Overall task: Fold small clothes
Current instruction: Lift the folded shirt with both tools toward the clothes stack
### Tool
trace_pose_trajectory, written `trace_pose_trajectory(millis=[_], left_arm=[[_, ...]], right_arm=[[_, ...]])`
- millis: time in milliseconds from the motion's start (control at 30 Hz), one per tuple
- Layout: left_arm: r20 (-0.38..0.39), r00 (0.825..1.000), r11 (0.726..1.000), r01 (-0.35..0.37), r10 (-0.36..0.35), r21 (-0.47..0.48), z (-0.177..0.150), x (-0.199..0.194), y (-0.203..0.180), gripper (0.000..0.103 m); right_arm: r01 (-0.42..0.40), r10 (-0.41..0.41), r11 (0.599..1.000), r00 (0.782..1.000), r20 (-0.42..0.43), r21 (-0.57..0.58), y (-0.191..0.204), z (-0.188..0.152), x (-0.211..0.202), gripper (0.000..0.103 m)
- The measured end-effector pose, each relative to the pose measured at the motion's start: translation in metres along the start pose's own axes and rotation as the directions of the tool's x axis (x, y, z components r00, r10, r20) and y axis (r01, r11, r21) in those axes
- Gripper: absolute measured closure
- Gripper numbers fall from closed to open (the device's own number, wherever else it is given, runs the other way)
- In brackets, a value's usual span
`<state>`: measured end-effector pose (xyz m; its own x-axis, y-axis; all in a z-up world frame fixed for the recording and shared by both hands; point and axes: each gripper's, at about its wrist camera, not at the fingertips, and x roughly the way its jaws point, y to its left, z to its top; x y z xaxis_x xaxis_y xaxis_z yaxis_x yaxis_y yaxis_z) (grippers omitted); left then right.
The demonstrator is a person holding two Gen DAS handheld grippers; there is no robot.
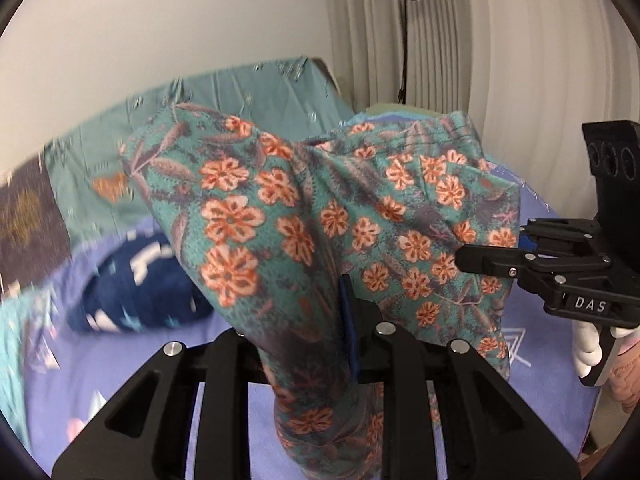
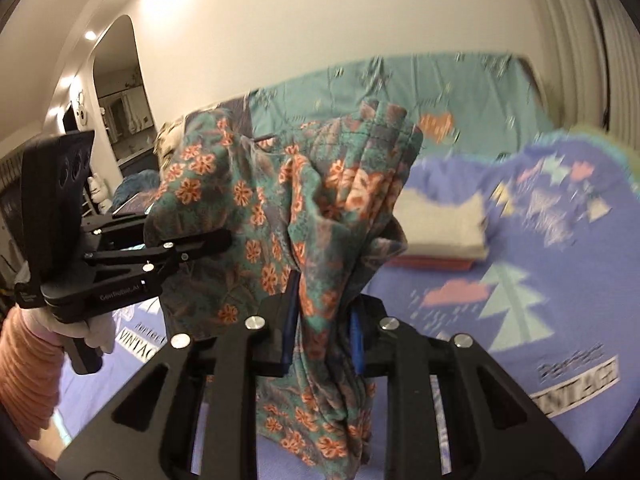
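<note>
Left wrist view shows the left gripper (image 1: 320,336) and right gripper (image 1: 476,258) each pinching the floral garment (image 1: 304,208), which hangs bunched above the bed (image 1: 560,360), no fold yet made. A folded white stack (image 2: 444,228) and dark blue garment (image 1: 132,280) flank open blanket between them.

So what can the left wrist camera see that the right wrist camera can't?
Only the left wrist view shows a dark blue patterned cloth lying on the bed and a black floor lamp by the curtain.

Only the right wrist view shows a folded white cloth on top of a red one, plus an arched mirror on the wall.

Both show the flowery garment held up off the purple bedspread, with the left claw and the right claw each shut on it.
</note>
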<state>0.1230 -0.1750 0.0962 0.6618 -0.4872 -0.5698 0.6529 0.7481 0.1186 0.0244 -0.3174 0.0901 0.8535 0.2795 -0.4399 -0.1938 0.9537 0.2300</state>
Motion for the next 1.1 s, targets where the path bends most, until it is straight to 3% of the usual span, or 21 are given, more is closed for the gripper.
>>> trace_pose_trajectory(millis=[400,567,767,1100], left_arm=[[0.093,0.995,0.995,-0.051,0.043,0.083,0.078,0.019,-0.003,0.08],[0.094,0.993,0.992,-0.077,0.068,0.1,0.084,0.026,-0.004,0.08],[0.094,0.994,0.996,-0.064,0.059,0.056,0.084,0.031,0.0,0.08],[0.046,0.996,0.996,-0.079,0.077,0.043,0.087,0.046,0.007,0.08]], right_arm=[[0.132,-0.12,0.988,0.983,0.139,-0.08,-0.022,0.065,-0.013,0.082],[0.163,-0.15,0.982,0.978,0.143,-0.09,-0.036,0.086,0.003,0.082],[0.182,-0.173,0.981,0.977,0.124,-0.063,-0.063,0.104,0.039,0.082],[0.181,-0.18,0.984,0.981,0.07,-0.005,-0.101,0.114,0.104,0.082]])
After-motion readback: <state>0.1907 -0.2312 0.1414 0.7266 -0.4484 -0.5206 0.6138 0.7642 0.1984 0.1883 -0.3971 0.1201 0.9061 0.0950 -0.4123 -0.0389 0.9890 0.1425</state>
